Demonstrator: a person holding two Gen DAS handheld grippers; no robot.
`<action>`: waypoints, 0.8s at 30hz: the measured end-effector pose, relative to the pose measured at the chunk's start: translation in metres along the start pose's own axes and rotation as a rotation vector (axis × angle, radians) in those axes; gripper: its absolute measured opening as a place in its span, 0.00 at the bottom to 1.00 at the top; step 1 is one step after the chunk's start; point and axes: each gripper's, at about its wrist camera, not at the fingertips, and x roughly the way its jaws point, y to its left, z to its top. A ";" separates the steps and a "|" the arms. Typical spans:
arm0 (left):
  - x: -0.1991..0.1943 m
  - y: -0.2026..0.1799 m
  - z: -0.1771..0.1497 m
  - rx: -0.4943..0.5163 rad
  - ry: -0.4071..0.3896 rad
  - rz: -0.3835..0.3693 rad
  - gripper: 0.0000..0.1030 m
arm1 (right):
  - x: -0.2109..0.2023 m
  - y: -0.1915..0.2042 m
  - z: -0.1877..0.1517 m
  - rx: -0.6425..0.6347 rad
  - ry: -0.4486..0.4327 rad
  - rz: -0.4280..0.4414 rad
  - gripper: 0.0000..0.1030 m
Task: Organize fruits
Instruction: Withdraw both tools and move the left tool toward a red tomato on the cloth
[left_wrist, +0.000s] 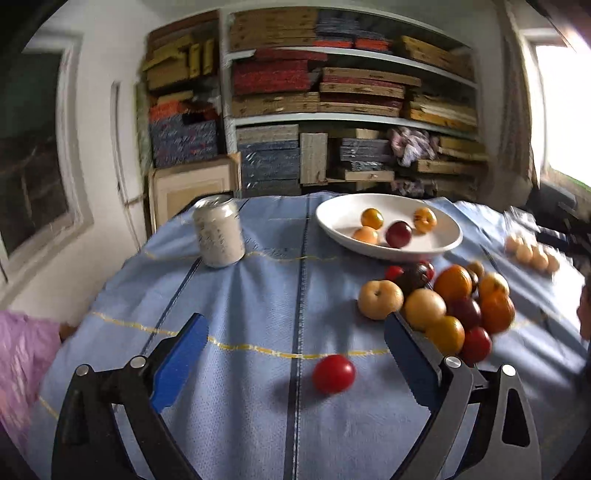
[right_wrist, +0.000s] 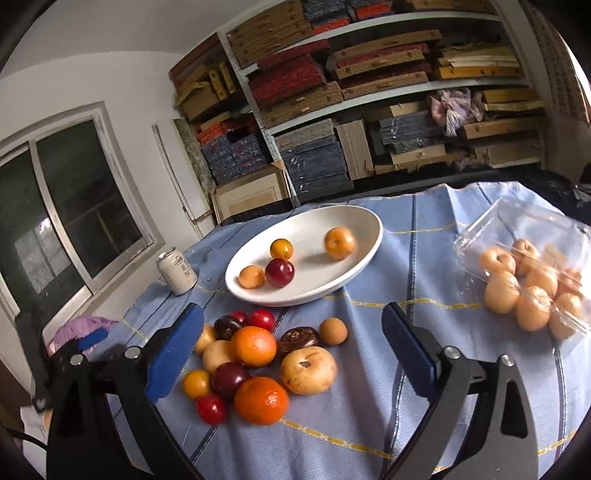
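both grippers stood wide open and held nothing. the left gripper (left_wrist: 295, 354) hovered over bare blue tablecloth (left_wrist: 240, 295) with one loose red fruit (left_wrist: 333, 373) lying between its fingers, untouched. the right gripper (right_wrist: 291, 339) hung above the fruit pile (right_wrist: 255, 365), its jaws clear of it. beyond lay the white bowl (right_wrist: 354, 218) with four fruits, a can (right_wrist: 177, 272) near the cloth's left edge, and a clear plastic pack (right_wrist: 476, 236) at right. stacked shelves (right_wrist: 369, 92) filled the wall behind.
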 end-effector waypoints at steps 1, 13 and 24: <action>0.001 -0.003 0.000 0.019 0.001 -0.011 0.97 | 0.001 -0.002 0.000 0.006 0.004 0.002 0.93; 0.047 -0.011 -0.011 -0.006 0.285 -0.148 0.97 | 0.006 0.009 -0.002 -0.004 0.053 0.059 0.93; 0.070 -0.005 -0.022 -0.033 0.428 -0.073 0.97 | 0.001 0.063 -0.026 -0.232 0.130 0.211 0.93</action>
